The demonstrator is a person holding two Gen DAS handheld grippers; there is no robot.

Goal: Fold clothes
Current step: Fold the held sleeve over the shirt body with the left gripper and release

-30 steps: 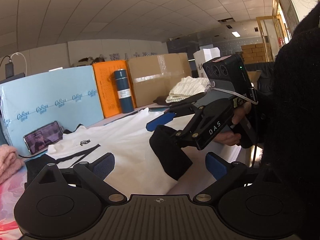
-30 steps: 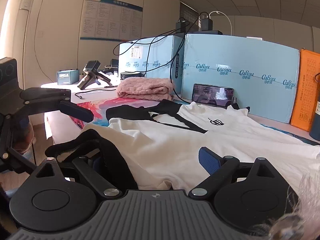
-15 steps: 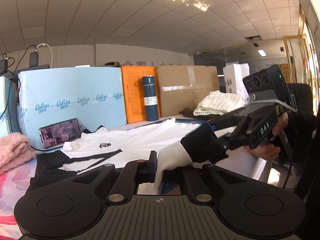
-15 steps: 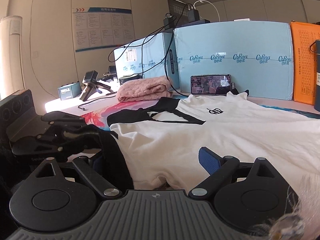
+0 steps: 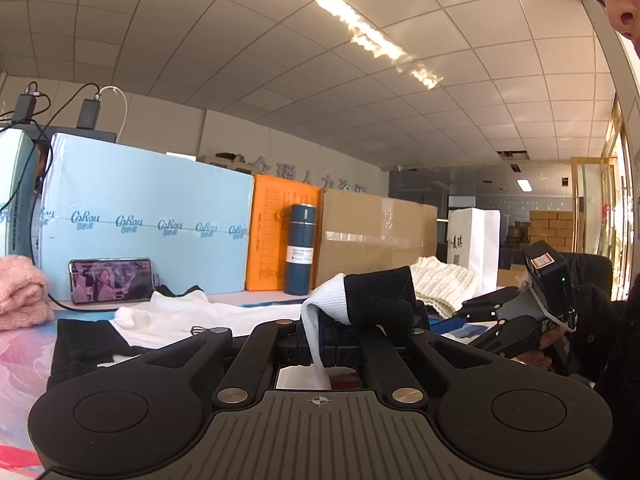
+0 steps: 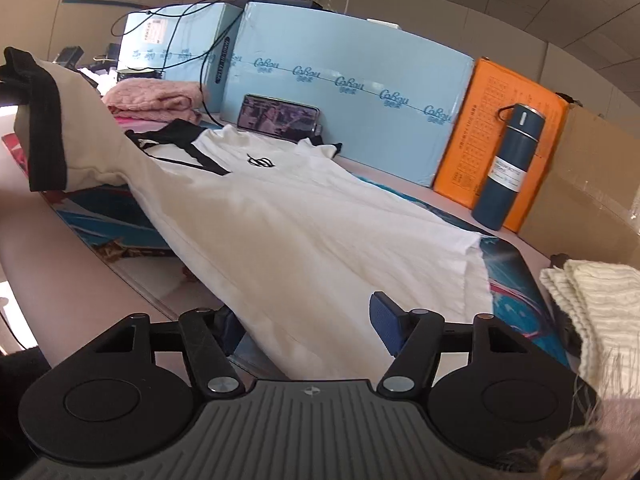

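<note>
A white sweater with black cuffs and collar [image 6: 288, 216] lies spread on the table, neck toward the blue boards. My left gripper [image 5: 320, 342] is shut on its sleeve end, the black cuff [image 5: 380, 298] bunched over the fingers. In the right wrist view that sleeve [image 6: 60, 128] hangs lifted at the far left. My right gripper [image 6: 308, 320] is open, its blue pads [image 6: 386, 322] on either side of the sweater's hem at the table's near edge. The right gripper also shows in the left wrist view [image 5: 516, 316].
A phone [image 6: 278, 117] leans on the blue foam boards [image 6: 352, 92]. A pink folded knit [image 6: 154, 100] lies at the left, a cream knit [image 6: 596, 312] at the right. A blue flask [image 6: 506, 172] stands before an orange board [image 6: 512, 120] and a cardboard box [image 5: 372, 236].
My left gripper closed on the sleeve cuff and lifted it up off the table. My right gripper let go of the cuff, and moved right to the sweater's hem.
</note>
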